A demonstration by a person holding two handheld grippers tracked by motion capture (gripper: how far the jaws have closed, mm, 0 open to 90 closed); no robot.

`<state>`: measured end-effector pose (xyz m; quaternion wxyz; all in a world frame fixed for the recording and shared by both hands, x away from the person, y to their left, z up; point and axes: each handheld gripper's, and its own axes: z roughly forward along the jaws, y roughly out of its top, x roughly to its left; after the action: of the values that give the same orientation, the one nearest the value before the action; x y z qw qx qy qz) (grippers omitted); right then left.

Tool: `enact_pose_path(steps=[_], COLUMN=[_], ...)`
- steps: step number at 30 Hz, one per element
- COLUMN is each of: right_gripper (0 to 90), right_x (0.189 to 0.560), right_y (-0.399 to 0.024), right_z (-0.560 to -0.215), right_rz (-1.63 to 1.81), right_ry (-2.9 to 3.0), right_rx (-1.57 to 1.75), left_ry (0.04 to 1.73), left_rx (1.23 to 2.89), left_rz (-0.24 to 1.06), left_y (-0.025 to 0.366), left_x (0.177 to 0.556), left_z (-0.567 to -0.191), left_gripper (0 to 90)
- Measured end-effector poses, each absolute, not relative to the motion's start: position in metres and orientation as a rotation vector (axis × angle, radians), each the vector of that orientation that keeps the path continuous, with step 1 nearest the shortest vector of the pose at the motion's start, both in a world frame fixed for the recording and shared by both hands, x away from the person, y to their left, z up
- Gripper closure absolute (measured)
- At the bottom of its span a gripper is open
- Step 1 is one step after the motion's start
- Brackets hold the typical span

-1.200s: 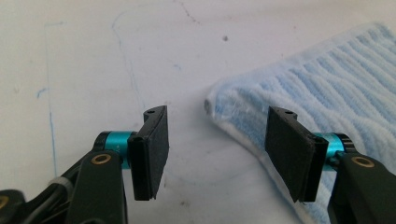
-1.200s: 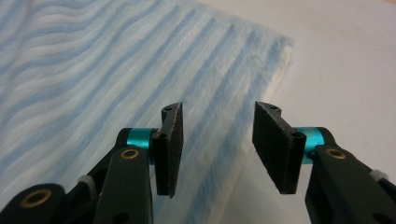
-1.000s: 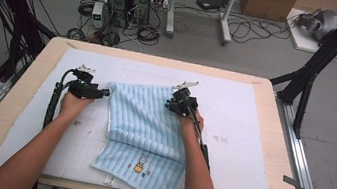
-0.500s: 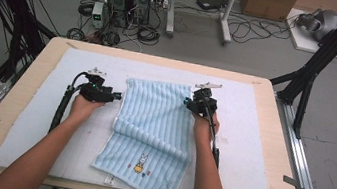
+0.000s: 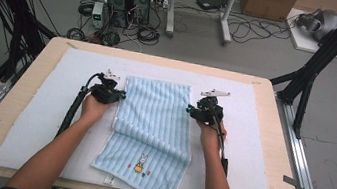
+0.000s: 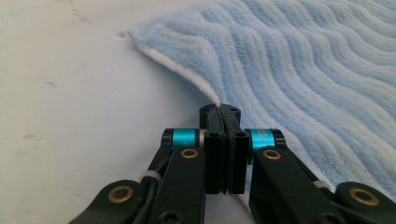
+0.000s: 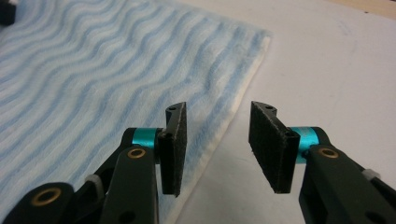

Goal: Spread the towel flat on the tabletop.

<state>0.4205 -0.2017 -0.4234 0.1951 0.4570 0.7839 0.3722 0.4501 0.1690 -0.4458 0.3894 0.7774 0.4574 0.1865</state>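
Towel point(image 5: 150, 132), pale blue with wavy stripes, lies on the white mat point(image 5: 31, 119) in the middle of the table point(image 5: 27, 48), its long axis running from the person toward the far edge, the near part folded over and bearing a small embroidered rabbit with no readable writing. Left gripper point(image 6: 219, 111) has just been closing, its jaws pressed together at the towel's left edge. Right gripper point(image 7: 217, 142) has just been opening, its jaws spread over the right edge, the pads off the cloth.
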Motion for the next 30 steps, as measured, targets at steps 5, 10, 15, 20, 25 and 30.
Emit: enact_pose_path(steps=[5, 10, 15, 20, 25, 30], right_gripper=[55.9, 55.9, 55.8, 63.6, 86.5, 86.8], right_x=[0.419, 0.419, 0.416, 0.412, 0.418, 0.431], right_y=[-0.186, -0.172, -0.168, -0.172, -0.177, -0.177], right_z=[-0.430, -0.436, -0.440, -0.442, -0.443, -0.444], right_rz=[1.066, 1.066, 1.026, 0.999, 1.023, 0.974], right_ry=[2.264, 2.319, 2.357, 2.375, 2.360, 2.290], right_rx=[1.245, 1.206, 1.194, 1.164, 1.179, 1.181], left_ry=[1.232, 1.257, 1.203, 1.166, 1.142, 1.181], left_rx=[1.923, 1.889, 1.925, 1.998, 1.986, 1.942], left_rz=[0.484, 0.383, 0.334, 0.404, 0.457, 0.441], left_y=[0.185, 0.190, 0.181, 0.173, 0.170, 0.168], left_x=[0.462, 0.459, 0.444, 0.435, 0.436, 0.453], left_z=[-0.448, -0.446, -0.442, -0.445, -0.447, -0.448], left_gripper=[86.9, 54.7, 49.6, 59.1, 88.0, 88.1])
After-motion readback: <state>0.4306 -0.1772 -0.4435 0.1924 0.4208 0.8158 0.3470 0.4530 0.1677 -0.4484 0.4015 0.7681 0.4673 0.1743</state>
